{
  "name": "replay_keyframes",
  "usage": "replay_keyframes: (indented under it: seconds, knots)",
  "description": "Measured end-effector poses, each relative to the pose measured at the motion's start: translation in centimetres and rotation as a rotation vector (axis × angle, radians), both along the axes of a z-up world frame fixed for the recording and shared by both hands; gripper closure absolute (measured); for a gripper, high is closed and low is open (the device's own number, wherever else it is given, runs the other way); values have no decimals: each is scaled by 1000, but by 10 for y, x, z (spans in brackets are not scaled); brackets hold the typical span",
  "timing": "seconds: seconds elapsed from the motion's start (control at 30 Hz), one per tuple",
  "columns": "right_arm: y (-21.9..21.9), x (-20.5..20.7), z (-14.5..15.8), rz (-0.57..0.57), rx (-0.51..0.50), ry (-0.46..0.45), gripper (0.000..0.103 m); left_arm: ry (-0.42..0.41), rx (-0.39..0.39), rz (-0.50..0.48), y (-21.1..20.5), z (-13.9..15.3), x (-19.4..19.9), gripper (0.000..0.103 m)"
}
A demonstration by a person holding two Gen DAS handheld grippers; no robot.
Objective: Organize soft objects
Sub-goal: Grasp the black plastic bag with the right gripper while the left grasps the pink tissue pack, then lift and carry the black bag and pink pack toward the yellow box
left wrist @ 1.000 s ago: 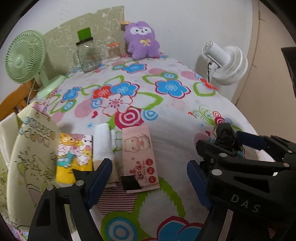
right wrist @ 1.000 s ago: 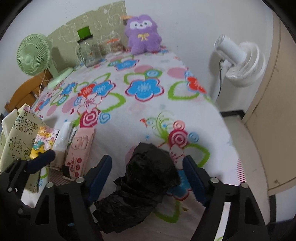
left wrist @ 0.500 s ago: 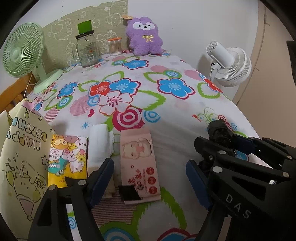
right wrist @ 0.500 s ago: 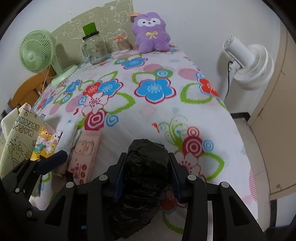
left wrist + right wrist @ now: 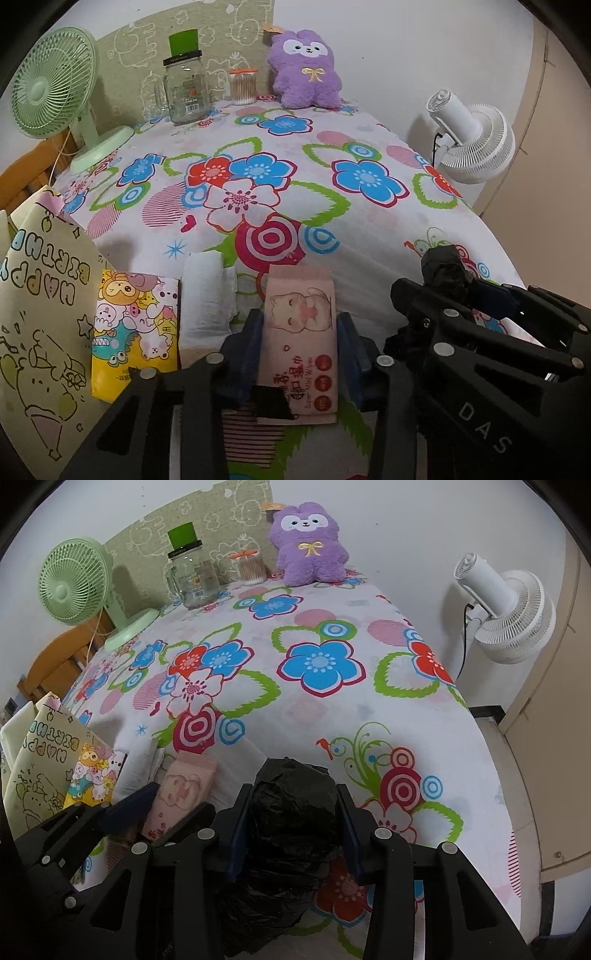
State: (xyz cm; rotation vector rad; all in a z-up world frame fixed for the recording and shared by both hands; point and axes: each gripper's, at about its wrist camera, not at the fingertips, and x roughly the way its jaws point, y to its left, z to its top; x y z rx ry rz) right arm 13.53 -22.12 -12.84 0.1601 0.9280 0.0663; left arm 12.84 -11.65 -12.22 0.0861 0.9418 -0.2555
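At the far left a birthday gift bag [image 5: 37, 314] stands at the surface's [image 5: 369, 236] edge; its inside is out of sight, so nothing can be called packed yet. Beside it lie a cartoon tissue pack [image 5: 133, 328] and a folded white cloth [image 5: 205, 299], both untouched. The left claw [image 5: 299, 343] is closed on the pink wipes pack [image 5: 301, 332], which lies on the surface. The right claw [image 5: 293, 827] grips a crumpled black plastic bag [image 5: 293, 812]. By my reading, sorting has barely begun.
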Motion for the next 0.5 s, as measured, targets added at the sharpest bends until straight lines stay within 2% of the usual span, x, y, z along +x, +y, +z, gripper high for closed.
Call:
replay_keyframes:
  seconds: [0.5]
  knots:
    - [5, -17, 13, -3, -16, -30, 57, 1, -41, -17, 1, 11, -20, 63]
